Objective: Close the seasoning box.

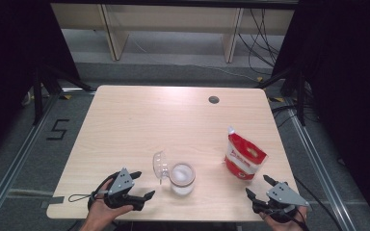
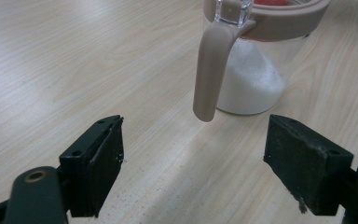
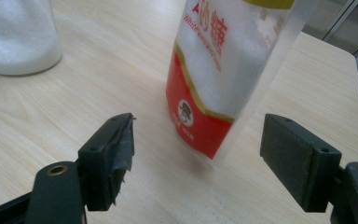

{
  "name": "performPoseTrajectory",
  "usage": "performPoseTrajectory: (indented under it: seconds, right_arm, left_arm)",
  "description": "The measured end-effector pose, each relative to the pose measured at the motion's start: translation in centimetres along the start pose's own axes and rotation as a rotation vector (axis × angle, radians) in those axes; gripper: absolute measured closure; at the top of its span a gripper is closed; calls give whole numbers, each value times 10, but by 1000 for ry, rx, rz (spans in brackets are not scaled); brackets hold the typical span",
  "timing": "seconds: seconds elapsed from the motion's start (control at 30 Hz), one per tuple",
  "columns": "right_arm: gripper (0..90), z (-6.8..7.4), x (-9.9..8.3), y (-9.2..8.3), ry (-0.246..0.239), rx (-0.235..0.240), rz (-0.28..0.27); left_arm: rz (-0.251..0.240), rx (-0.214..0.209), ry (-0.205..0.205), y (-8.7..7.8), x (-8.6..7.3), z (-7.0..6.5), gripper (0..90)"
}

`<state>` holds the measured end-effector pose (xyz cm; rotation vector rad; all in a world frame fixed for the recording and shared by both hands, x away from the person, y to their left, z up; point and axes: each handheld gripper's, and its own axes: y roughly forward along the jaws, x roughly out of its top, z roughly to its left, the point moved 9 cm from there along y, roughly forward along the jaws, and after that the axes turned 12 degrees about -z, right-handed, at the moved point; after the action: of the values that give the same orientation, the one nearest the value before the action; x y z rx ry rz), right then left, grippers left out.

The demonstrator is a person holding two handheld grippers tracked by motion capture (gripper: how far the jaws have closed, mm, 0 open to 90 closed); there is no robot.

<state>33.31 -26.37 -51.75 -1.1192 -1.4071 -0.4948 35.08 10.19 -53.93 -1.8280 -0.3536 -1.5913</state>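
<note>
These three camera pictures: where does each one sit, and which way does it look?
High view: above the near table edge, looking forward and down; both hands show, left gripper and right gripper.
Left gripper view: rides that gripper, facing the jar; its fingers frame it.
Right gripper view: faces the sugar pouch.
Shared: jar and pouch appear from above too.
</note>
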Motion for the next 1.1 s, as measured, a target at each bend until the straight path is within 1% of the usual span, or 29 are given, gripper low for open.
performPoseTrajectory:
  seconds: [0.03,0.07,0.1,0.13,0.17,0.23,0.27,0.3,0.33,0.37,0.47,0.5,0.53,0.57,0.6,0.63,0.67,0.7,0.73,0.77,0.8,0.83,0.87,0.9,0.97,1.0,1.03,1.07,1.1]
  right_arm:
    - [267,-2,1,1,-14,-9,-10]
    - [267,-1,0,2,-13,2,-3]
    - [267,2,0,2,2,9,6]
    - [267,0,1,3,-18,6,-4]
    - [267,1,0,4,-7,9,-1]
    - [267,1,0,5,-21,12,0]
    - [267,2,-2,4,0,16,16]
    - [267,3,-3,5,-2,25,18]
    - [267,3,-3,5,-10,28,20]
    - [267,-1,-3,5,-22,6,11]
    - [267,-1,-3,5,-21,11,8]
    - [267,0,-4,5,-4,16,18]
    - [267,1,-4,6,7,3,10]
    - [266,-1,-4,6,-20,8,15]
    - [266,1,-5,5,0,14,24]
    - [266,-1,-3,5,-22,5,11]
    - [266,0,-3,5,-22,9,12]
    - [267,1,-3,5,-15,15,17]
    - [267,1,-2,6,-25,12,10]
    - [266,1,-2,5,-24,11,14]
    - [266,1,-3,6,-30,12,14]
    - [267,2,-3,6,-33,16,16]
    - [267,3,-3,6,-28,23,17]
    - [268,2,-2,6,-32,16,8]
    - [271,4,-2,6,-21,23,16]
    - [271,4,-2,6,-22,22,15]
    - [272,2,-2,6,-34,17,8]
    - [272,2,-2,6,-34,17,10]
    - [272,2,-2,6,-34,16,10]
  left_arm:
    - [3,6,4,-1,0,1,193]
    - [2,4,8,-1,0,1,193]
    - [4,6,7,-1,0,1,193]
    - [9,7,8,-1,0,2,193]
    - [11,7,11,-1,0,2,193]
    - [13,10,24,-2,0,3,193]
    - [1,10,11,-1,1,2,193]
    - [-4,1,22,0,2,2,193]
    - [-4,1,21,1,2,2,194]
    - [0,-1,18,1,2,2,195]
    - [9,8,2,0,1,1,212]
    - [15,1,18,0,1,2,225]
    - [21,2,14,-2,1,2,245]
    - [7,3,-18,-2,2,0,278]
    - [15,0,-15,-4,1,0,322]
    - [-1,2,-30,-4,2,-1,374]
    - [5,-1,-26,-6,2,0,406]
    - [0,6,-14,-7,2,0,462]
    - [-11,5,-13,-8,3,0,520]
    - [-17,4,3,-9,4,2,580]
    - [-33,-9,12,-10,6,2,652]
    - [-51,-10,-25,-10,7,0,732]
    - [-49,0,-11,-12,8,2,801]
    - [-50,-4,13,-13,9,4,870]
    - [-48,6,-15,-14,9,3,893]
    - [-47,-8,-19,-14,9,2,894]
    - [-45,-13,-11,-14,9,1,895]
    - [-43,-13,-10,-14,9,0,895]
    - [-54,-15,-17,-13,10,-1,895]
